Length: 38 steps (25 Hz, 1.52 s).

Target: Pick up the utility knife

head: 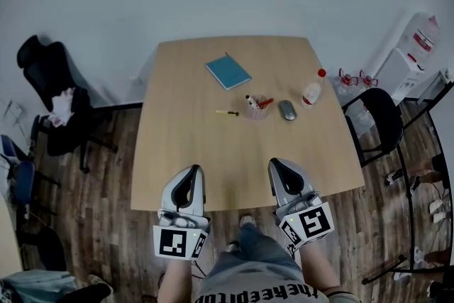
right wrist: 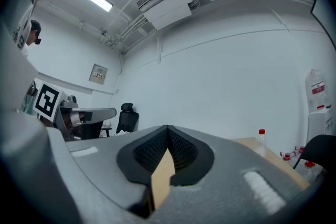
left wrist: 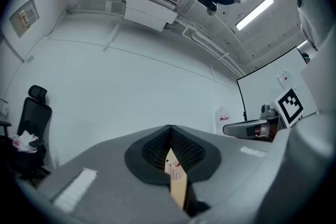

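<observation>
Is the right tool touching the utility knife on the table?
Apart. The head view shows bare table between the right tool and the utility knife.

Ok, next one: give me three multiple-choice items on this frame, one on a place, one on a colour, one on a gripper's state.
1. Where is the utility knife?
A. in the pen cup
B. on the table, left of that cup in the head view
C. between the right gripper's jaws

2. What colour is the cap of the bottle?
A. red
B. green
C. black

3. How do the right gripper's jaws stand?
A. wide open
B. shut on the knife
C. shut, holding nothing

Answers:
1. B, since it lies on bare wood beside the cup.
2. A, as the head view shows a red cap.
3. C, because the tips meet in the right gripper view with nothing between them.
</observation>
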Available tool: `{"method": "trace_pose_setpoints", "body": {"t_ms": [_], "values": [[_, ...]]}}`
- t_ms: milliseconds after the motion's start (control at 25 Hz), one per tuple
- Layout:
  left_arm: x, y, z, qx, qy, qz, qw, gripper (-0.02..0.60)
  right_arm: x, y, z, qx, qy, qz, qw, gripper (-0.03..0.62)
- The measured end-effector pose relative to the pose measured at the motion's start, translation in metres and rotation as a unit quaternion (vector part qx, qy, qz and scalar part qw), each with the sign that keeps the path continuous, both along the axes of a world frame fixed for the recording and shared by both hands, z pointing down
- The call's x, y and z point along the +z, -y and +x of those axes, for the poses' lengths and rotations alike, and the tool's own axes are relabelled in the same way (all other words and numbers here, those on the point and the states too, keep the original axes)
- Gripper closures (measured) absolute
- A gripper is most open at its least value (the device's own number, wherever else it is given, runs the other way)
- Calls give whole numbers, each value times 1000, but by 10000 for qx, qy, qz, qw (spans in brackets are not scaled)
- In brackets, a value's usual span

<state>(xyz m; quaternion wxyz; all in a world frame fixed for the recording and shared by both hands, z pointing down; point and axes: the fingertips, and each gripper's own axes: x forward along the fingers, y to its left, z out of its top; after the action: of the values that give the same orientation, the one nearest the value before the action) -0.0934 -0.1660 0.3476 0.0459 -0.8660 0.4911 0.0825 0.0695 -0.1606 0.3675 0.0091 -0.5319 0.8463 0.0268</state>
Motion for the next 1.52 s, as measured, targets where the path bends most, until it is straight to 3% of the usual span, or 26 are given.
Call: {"method": "trace_pose_setpoints", "body": {"t_ms": [400, 1000, 1240, 1520], "values": [[-2, 48, 9, -240, -17, 8, 9997, 561, 50, 90, -5, -520, -235, -1048, 9929, 591], [18, 92, -13, -957, 22, -317, 9949, 561, 153, 195, -18, -889, -844, -2548, 9592, 589], [25, 99, -26, -1287, 29, -450, 9907, 561, 196, 231, -31, -1064, -1309, -2867, 9431, 565], [28, 103, -44, -1648, 78, -564, 9847, 561, 233, 269, -36, -877, -1675, -3070, 9327, 522]]}}
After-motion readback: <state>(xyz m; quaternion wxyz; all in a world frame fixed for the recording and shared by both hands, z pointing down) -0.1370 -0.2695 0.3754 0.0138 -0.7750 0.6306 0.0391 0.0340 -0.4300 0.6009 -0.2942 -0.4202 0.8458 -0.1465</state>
